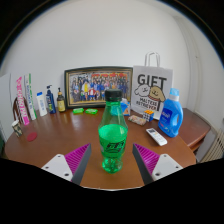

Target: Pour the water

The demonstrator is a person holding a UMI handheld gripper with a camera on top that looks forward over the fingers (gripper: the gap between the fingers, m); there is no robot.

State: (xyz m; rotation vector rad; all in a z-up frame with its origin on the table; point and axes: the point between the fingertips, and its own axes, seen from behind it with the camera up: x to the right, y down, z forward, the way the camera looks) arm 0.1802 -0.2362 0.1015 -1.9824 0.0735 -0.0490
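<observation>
So a green bottle (113, 133) is being seen standing upright on the round wooden table (60, 165), right between the two fingers of the gripper (111, 160). The fingers are being held fairly wide, with a bit of a gap showing on each side of the bottle, so it isn't being squeezed at all; it's just being carried by the table. The magenta pads (76, 157) are being turned inward toward it. A dark label with lettering is being shown on the bottle's lower half, and the cap is on.

Beyond the bottle, a framed group photo (97, 86) is being leaned against the white wall at the back of the table. Just beside it to one side, a paper bag marked GIFT (152, 90) is being stood up, and a blue detergent jug (171, 113) is being kept near the table's edge in front of that bag. A small remote-like thing (156, 137) is lying flat next to the jug. On the other side of the photo, a row of small bottles and tubes (48, 101) is being lined up, plus a pink package (21, 103); what exactly those are can't be told.
</observation>
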